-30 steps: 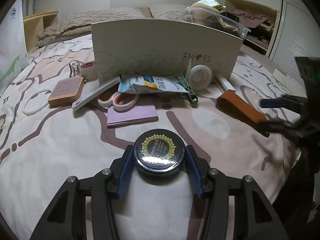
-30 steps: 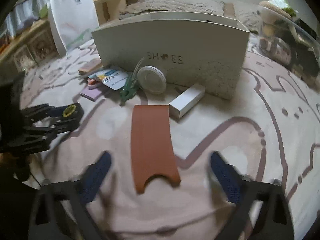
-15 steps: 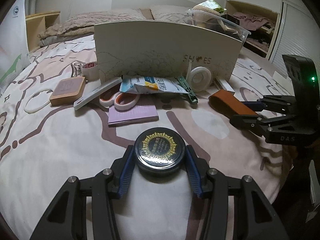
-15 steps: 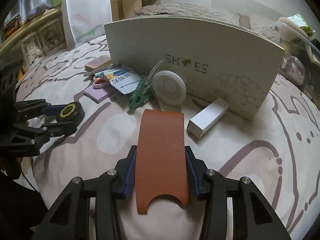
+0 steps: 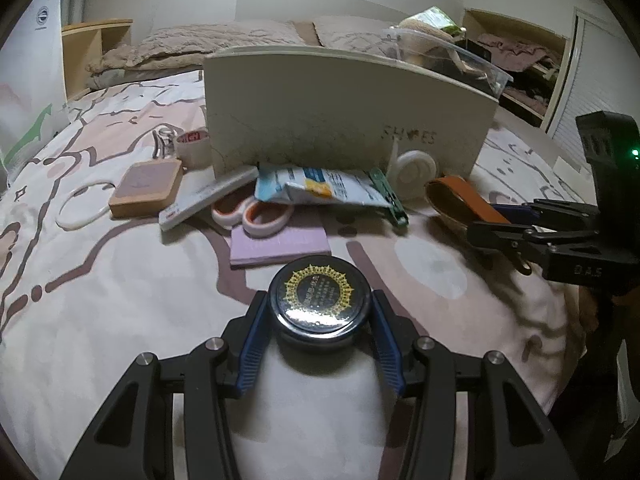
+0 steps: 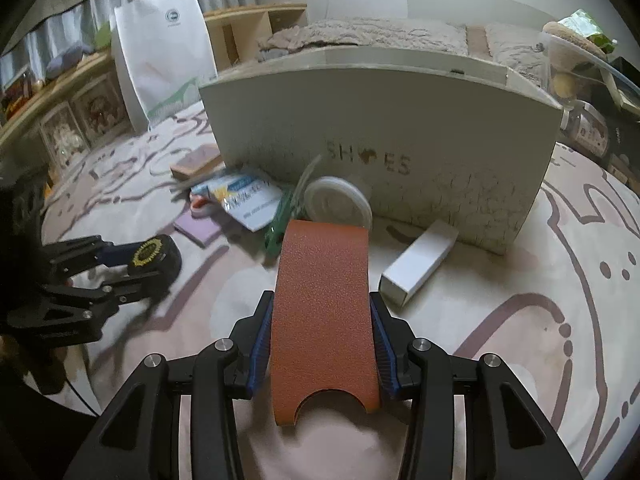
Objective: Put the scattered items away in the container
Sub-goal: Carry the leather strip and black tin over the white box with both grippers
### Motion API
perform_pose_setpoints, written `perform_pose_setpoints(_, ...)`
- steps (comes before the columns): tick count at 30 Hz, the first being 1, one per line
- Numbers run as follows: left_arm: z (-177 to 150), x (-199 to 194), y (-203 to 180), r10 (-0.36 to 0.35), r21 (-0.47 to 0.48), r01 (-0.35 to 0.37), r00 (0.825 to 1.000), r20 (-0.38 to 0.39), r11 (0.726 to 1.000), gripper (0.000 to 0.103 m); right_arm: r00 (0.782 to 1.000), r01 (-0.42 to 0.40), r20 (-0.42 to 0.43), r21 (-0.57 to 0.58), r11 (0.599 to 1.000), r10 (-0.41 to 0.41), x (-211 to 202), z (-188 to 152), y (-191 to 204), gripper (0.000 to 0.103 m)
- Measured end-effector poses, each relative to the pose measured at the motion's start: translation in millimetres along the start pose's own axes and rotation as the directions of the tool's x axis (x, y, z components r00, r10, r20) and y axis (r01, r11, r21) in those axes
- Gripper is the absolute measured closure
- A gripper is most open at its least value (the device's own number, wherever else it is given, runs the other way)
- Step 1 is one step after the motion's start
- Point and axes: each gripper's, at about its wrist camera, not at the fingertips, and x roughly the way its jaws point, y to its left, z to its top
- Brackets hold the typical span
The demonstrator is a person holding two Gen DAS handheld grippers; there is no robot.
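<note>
Left tongs (image 5: 319,322) grip a round tin (image 5: 319,301); right tongs (image 6: 322,342) clamp an orange case (image 6: 323,308). At twelve o'clock, scissors (image 5: 256,213), packet (image 5: 320,189) and tape reel (image 6: 336,203) crowd before the shoe box (image 6: 384,136).

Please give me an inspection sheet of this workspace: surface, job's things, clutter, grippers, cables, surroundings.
Surface: patterned bedspread, soft and wrinkled.
Job's things: white box marked SHOES stands upright; round dark tin and orange leather sleeve are each gripped.
Clutter: scissors, purple notepad, snack packet, white disc, tape roll, small white carton lie by the box.
Grippers: left gripper shut on tin; right gripper shut on sleeve.
Cables: nothing seen.
Surroundings: pillows, white shopping bag.
</note>
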Motion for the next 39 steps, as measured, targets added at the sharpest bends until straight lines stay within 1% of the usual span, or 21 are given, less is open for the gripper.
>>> perform_pose_setpoints(7,11.4,-12.6,0.6,0.038,0.003,-0.038,0.997,0.063,0.999,0.053,0.998,-0.032,0.061,0.017,0.999,0.031,-18.8,19.8,2.3,0.058)
perform_pose_setpoints(18,39.7,-32.5,1.6,0.048,-0.006,-0.048,0.987,0.152,0.999,0.053,0.984,-0.043,0.173,0.021,0.999,0.039,-51.8,51.1,1.5,0.058)
perform_pose_setpoints(23,57.9,-45.0,0.4,0.041,0.004,-0.043,0.978,0.203,0.999,0.053,0.973,-0.041,0.229,0.025,0.999,0.034,-66.7,64.8,-0.8,0.058)
perform_pose_setpoints(27,76.3,-52.4,-6.0,0.041,0.04,-0.052,0.972,0.233,0.998,0.053,0.961,-0.044,0.274,0.038,0.998,0.032,-78.6,75.5,-3.8,0.058)
perform_pose_setpoints(39,139.3,-77.0,-24.6,-0.001,0.095,-0.031,0.946,0.324,0.995,0.053,0.922,-0.024,0.386,0.043,0.999,0.005,-120.1,112.3,-12.3,0.058)
